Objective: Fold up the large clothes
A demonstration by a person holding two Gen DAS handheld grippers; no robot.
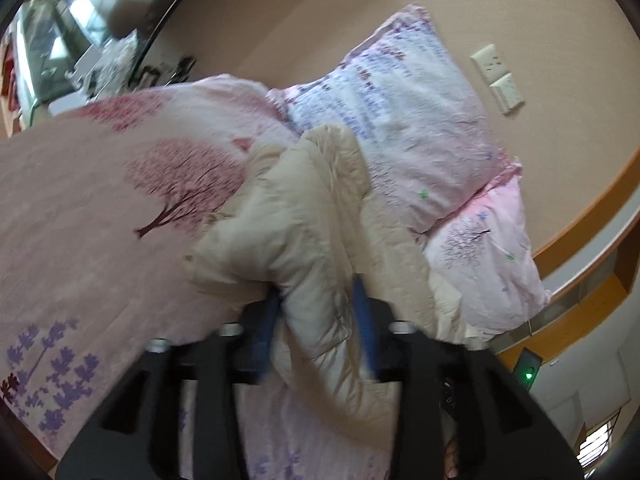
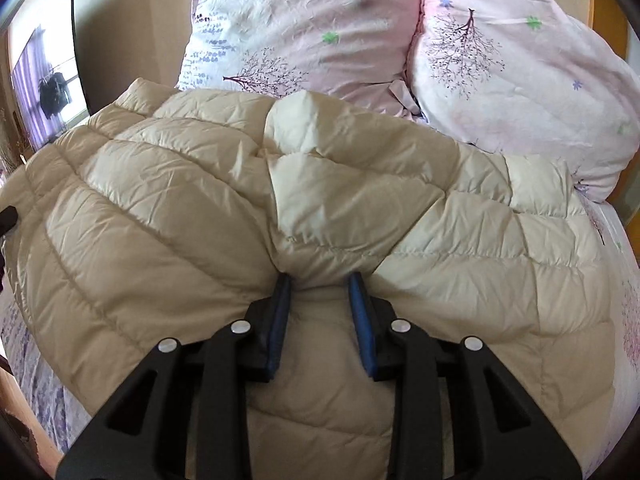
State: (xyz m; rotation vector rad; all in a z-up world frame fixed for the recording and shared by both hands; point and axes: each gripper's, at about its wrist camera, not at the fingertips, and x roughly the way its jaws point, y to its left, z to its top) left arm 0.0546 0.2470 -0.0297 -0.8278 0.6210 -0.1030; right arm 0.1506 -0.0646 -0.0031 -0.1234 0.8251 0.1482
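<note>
Left gripper (image 1: 318, 300): black frame, blue-padded fingers clamped on a thick bunched fold of the cream quilted down jacket (image 1: 296, 216); fabric filled the gap between the pads.
Right gripper (image 2: 320, 284): same black frame, blue pads pinching a raised ridge of the jacket (image 2: 224, 208) at a seam; pads held a little apart by the fabric between them.
Jacket, left wrist view: gathered and lifted in a lump, hanging over the gripper, blurred at its lower edge.
Jacket, right wrist view: spread wide and mostly flat, quilting lines running across, one panel folded up near its middle.
Under the jacket: pink bedsheet printed with pink and purple trees (image 1: 80, 216), showing beside the jacket on the left.
Beyond the jacket: two pink-and-white tree-print pillows (image 2: 320, 28), propped side by side, lower edges touching the jacket's far hem.
Beyond the pillows: beige wall with two pale switch plates (image 1: 498, 78).
</note>
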